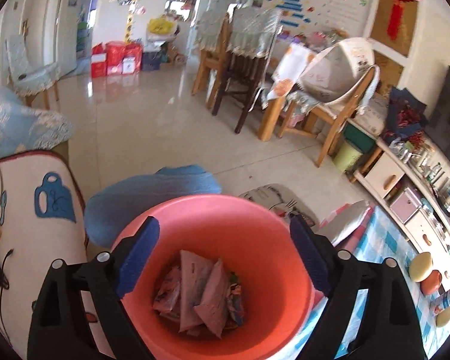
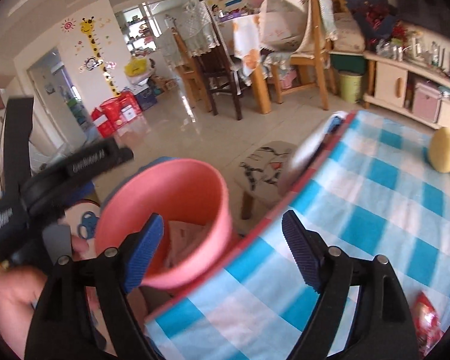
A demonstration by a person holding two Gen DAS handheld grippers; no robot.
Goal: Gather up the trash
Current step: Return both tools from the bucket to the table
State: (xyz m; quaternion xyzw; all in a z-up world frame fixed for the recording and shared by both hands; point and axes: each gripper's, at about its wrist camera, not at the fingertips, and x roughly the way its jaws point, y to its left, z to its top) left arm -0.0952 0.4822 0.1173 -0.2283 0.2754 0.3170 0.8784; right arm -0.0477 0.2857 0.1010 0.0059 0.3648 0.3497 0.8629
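Note:
A pink plastic bin (image 1: 255, 240) stands beside the table, right under my left gripper (image 1: 225, 255), which is open and empty above its mouth. Several crumpled wrappers (image 1: 201, 294) lie at the bin's bottom. In the right wrist view the bin (image 2: 192, 198) sits at the left edge of the blue-and-white checked tablecloth (image 2: 375, 210). My right gripper (image 2: 222, 249) is open and empty, over the table edge next to the bin. A red shiny wrapper (image 2: 426, 318) lies on the cloth at the lower right. The left gripper's black body (image 2: 45, 186) shows at the left.
Yellow and orange fruit (image 2: 444, 154) sit on the cloth's far right. A small stool with a cat cushion (image 2: 264, 165) stands beyond the table. Wooden chairs (image 1: 225, 69), a green waste bin (image 1: 349, 154) and a low cabinet (image 1: 405, 198) lie farther off. A blue cushion (image 1: 165, 189) sits behind the bin.

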